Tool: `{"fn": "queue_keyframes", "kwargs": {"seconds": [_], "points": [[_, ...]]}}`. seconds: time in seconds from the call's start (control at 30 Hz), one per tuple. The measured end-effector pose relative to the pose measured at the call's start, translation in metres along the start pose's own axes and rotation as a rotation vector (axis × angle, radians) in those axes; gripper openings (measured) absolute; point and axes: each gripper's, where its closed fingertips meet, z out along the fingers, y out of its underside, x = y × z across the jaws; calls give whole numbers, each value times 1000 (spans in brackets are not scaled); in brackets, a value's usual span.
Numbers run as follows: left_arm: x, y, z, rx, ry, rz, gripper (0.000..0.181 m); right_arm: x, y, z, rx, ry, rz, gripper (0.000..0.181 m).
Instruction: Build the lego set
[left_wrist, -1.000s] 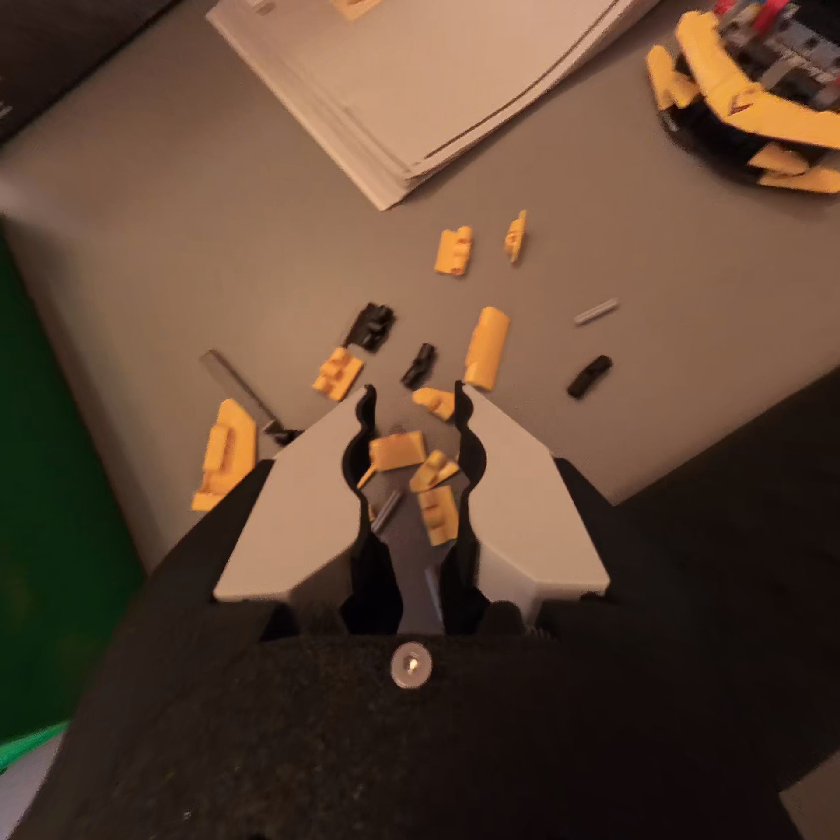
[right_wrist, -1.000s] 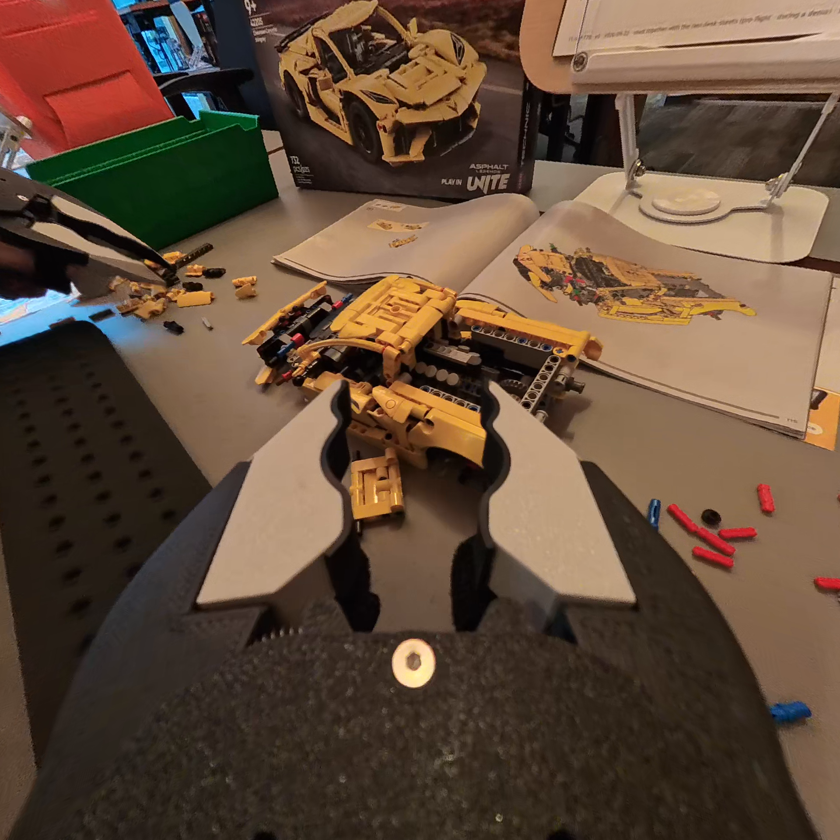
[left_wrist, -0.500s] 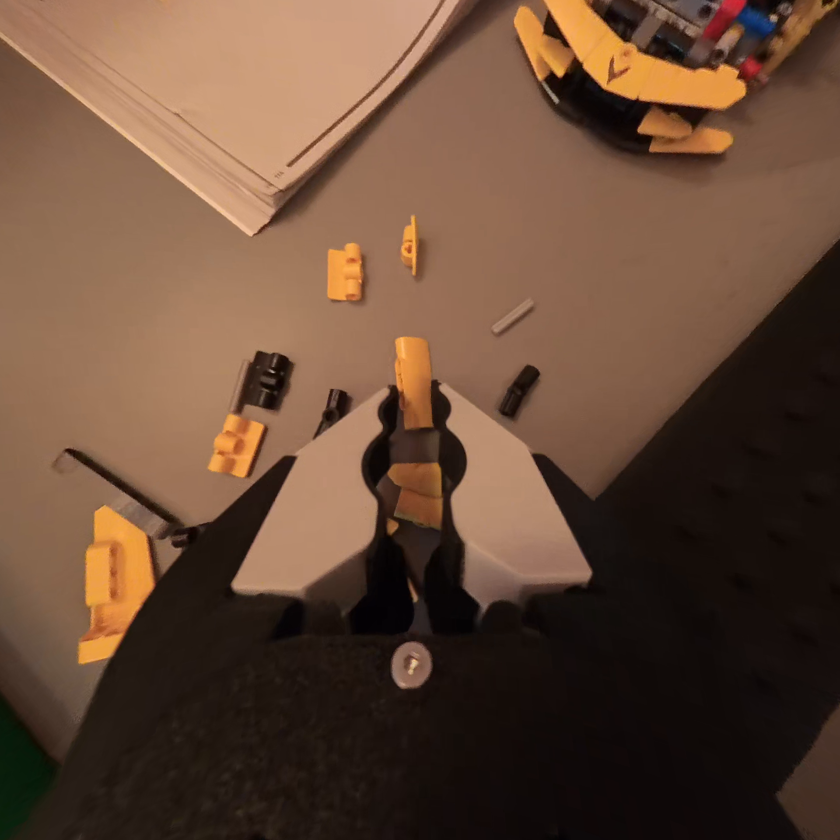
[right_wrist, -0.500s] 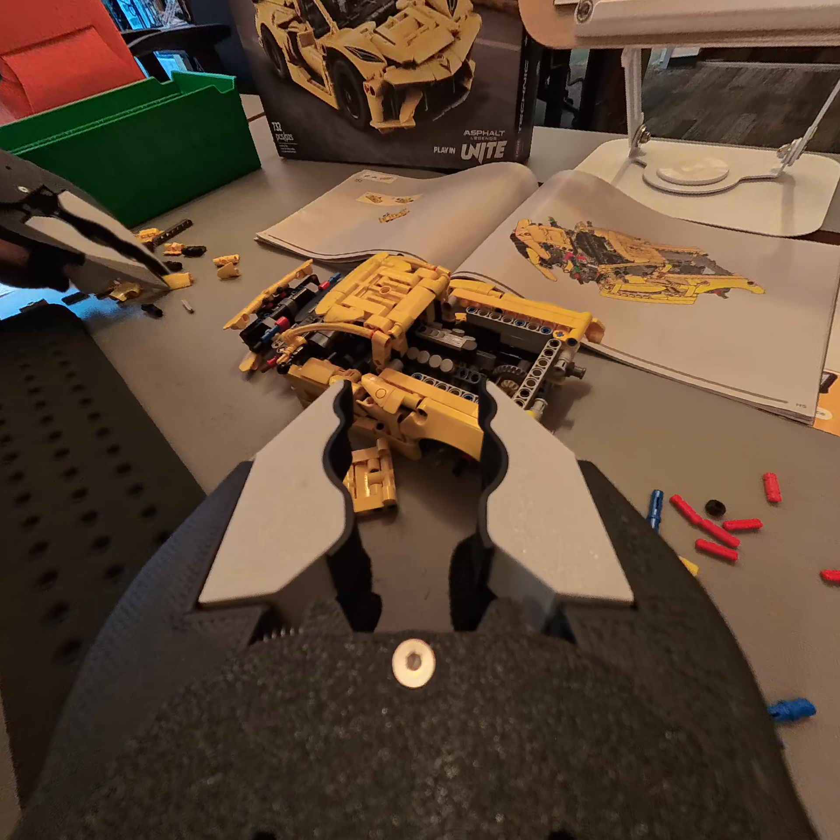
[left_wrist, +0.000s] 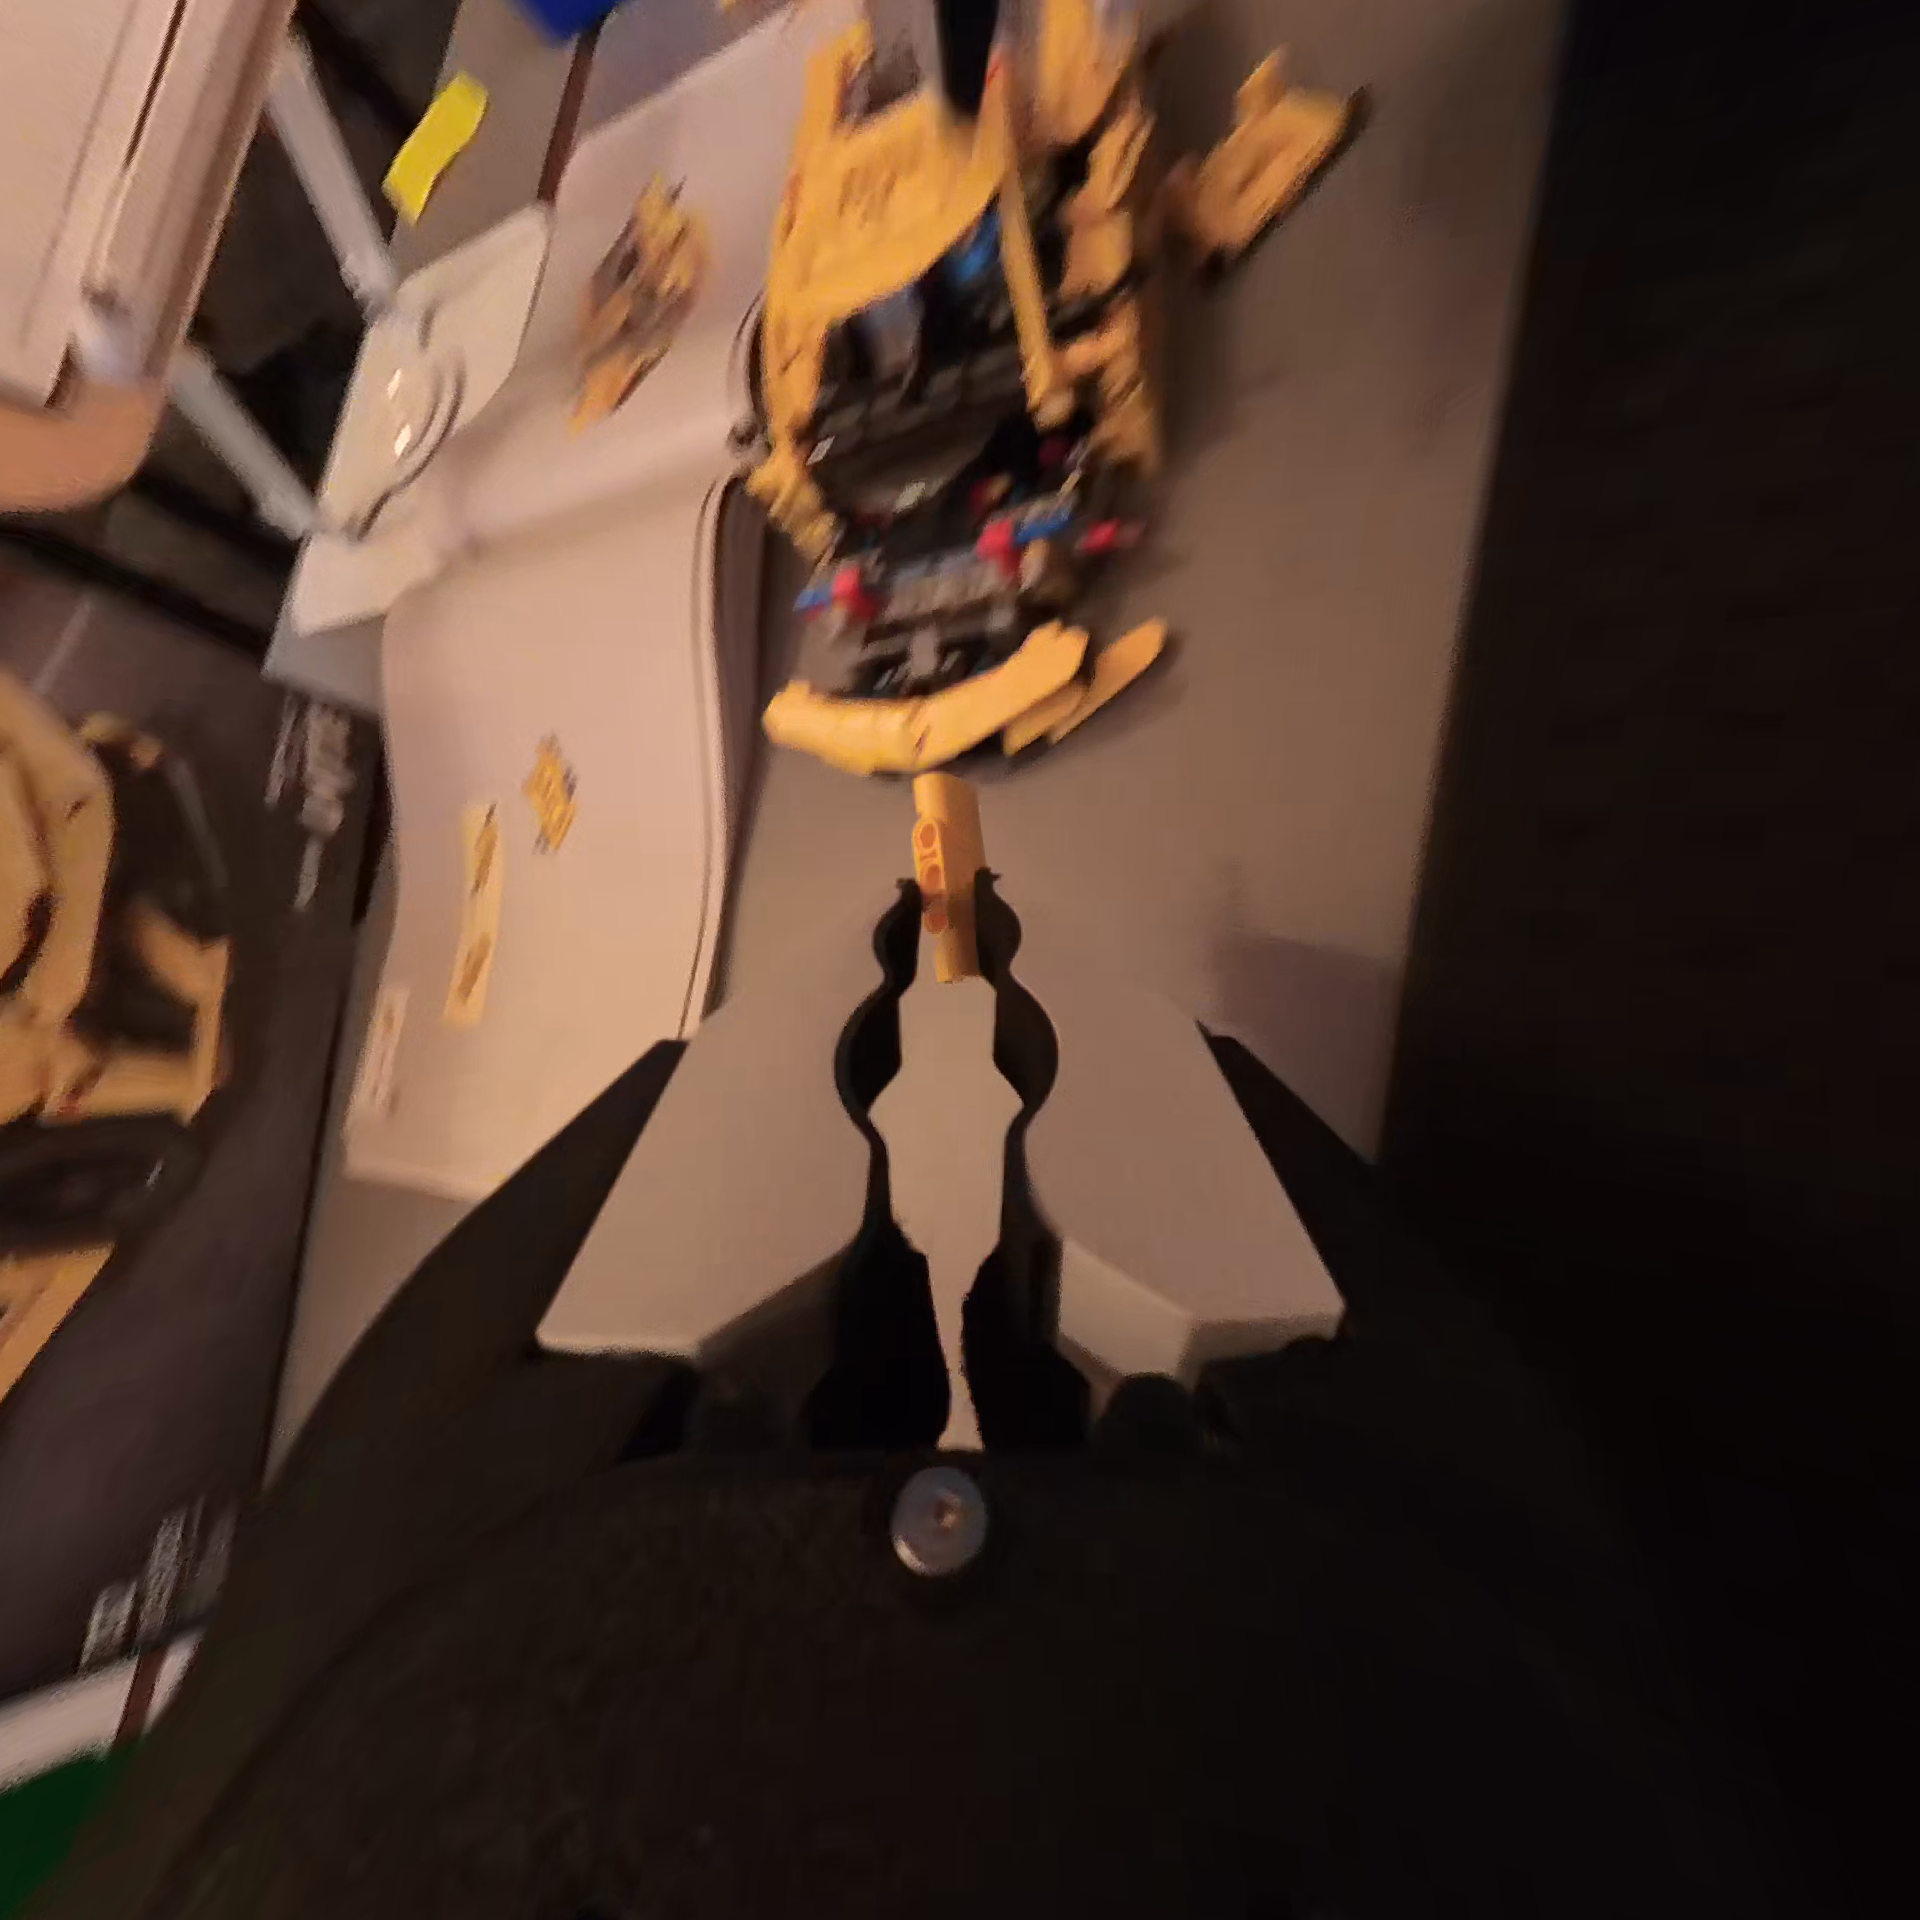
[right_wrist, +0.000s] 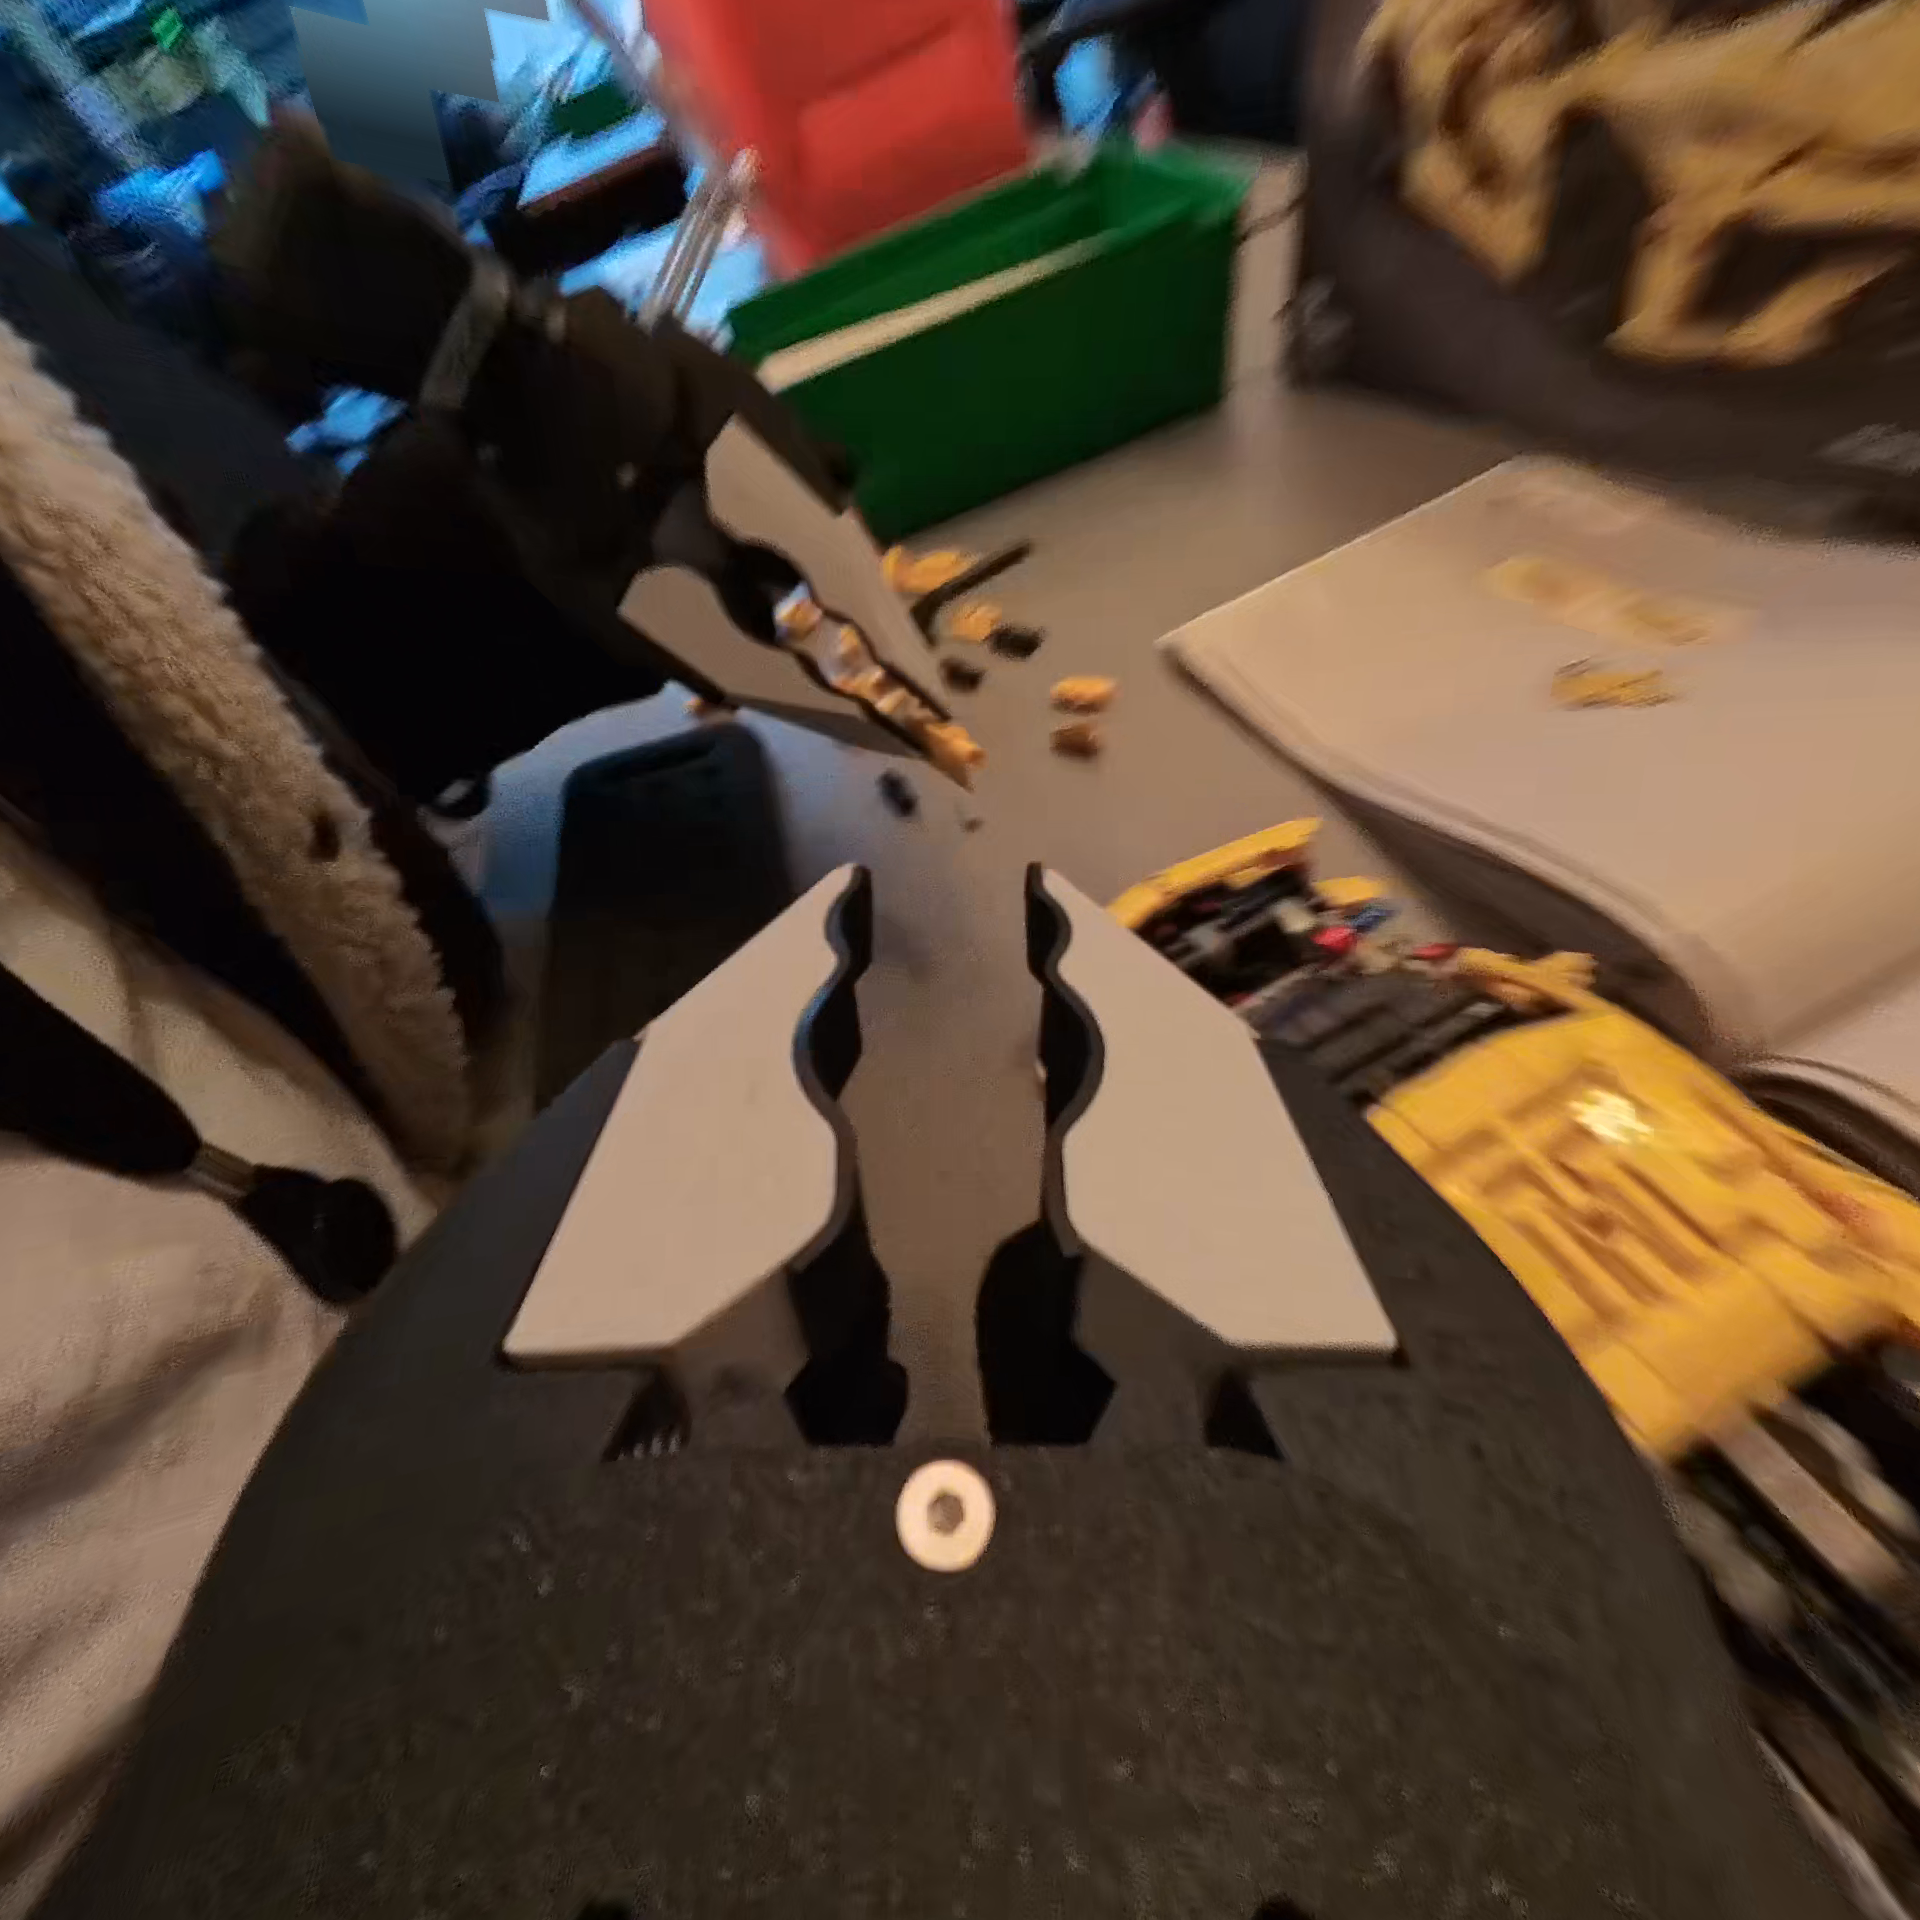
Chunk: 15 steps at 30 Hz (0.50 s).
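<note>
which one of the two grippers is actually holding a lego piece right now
The left gripper: its tips pinch a small yellow piece, lifted off the table. The right gripper is open, with only bare table between its fingers.

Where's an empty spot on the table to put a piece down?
Bare grey table between the car and the black mat, under the open right gripper. Crowded by the green bin, where loose pieces lie.

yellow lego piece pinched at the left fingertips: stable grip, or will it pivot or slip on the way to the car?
The small yellow plastic Lego piece is probably rigid and light. The left gripper holds it only at the tips of its fingers, with most of its length sticking out, so it may pivot. Smooth plastic could slip when pressed against the partly built yellow car model.
</note>
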Motion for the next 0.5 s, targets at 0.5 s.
{"fn": "queue_keyframes", "kwargs": {"seconds": [0.5], "points": [[55,-69,46,144,242,-50,9,-12,72,7,-258,-122,119,6]]}}
